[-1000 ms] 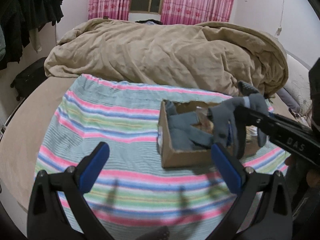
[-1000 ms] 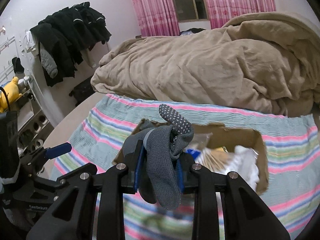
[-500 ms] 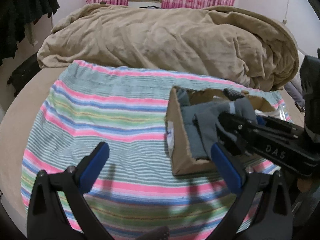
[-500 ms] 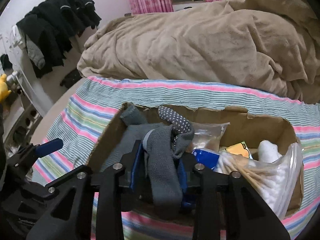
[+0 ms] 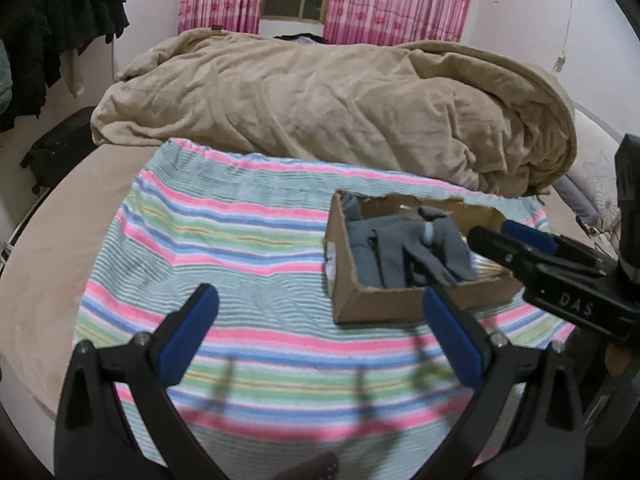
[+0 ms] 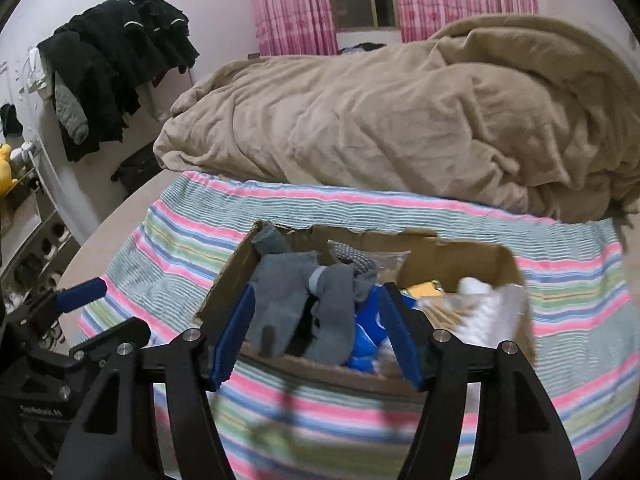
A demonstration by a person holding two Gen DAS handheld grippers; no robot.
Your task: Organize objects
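Grey socks (image 6: 308,308) lying in the left end of a torn cardboard box (image 6: 460,252) on a striped towel (image 5: 224,240), beside a blue packet (image 6: 366,340) and a clear bag of cotton swabs (image 6: 480,308). Right gripper (image 6: 316,332) poised over the near rim, jaws just opened, blue pads clear of the socks between them. Left gripper (image 5: 316,332) wide apart over bare towel, holding nothing. Tan blanket (image 5: 340,108) heaped behind.

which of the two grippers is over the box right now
The right gripper: its jaws, just opened, stand over the cardboard box above the grey socks. The left gripper, open, is over the striped towel.
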